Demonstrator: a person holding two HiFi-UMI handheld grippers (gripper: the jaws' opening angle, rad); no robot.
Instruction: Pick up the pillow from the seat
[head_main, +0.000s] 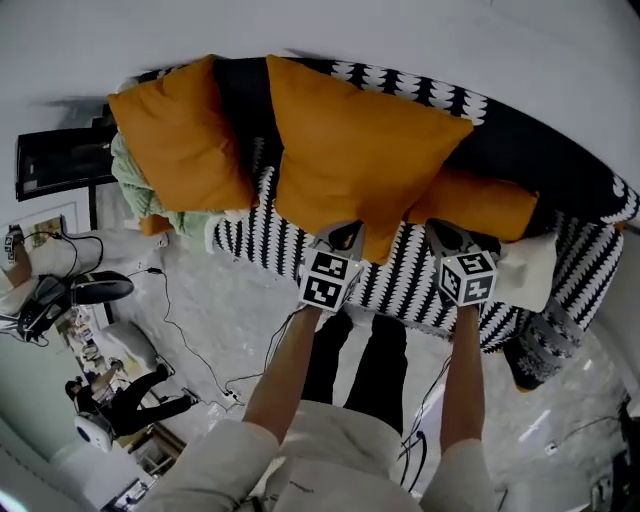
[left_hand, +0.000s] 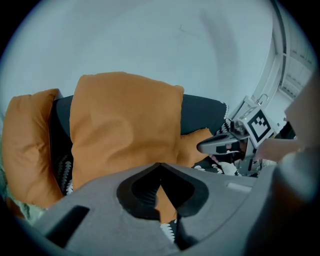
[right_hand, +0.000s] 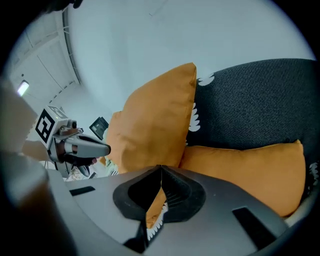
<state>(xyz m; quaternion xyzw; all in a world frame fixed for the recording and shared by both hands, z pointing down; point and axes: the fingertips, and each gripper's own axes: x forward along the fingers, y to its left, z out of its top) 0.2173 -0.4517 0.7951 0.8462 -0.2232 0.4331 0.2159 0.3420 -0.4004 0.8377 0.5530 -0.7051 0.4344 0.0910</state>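
— Where is the pillow right now?
— The big orange pillow (head_main: 350, 150) stands upright in the middle of the sofa (head_main: 410, 285). It leans on the dark backrest (head_main: 525, 140), and its lower corner points down over the black-and-white patterned seat.
— And the two grippers?
— Both are at the pillow's lower edge. The left gripper (head_main: 347, 233) sits just left of that corner. The right gripper (head_main: 447, 236) sits just right of it, close to a second orange pillow (head_main: 480, 205) that lies flat on the seat.
— How are the fingers?
— On both grippers they are pressed together, tip against tip. In each gripper's own view the tips meet with nothing pinched between them, and the pillow shows only beyond them.
— Anything else on the seat?
— A third orange pillow (head_main: 180, 140) is at the far left end, with a green blanket (head_main: 140, 195) bunched beside and under it.
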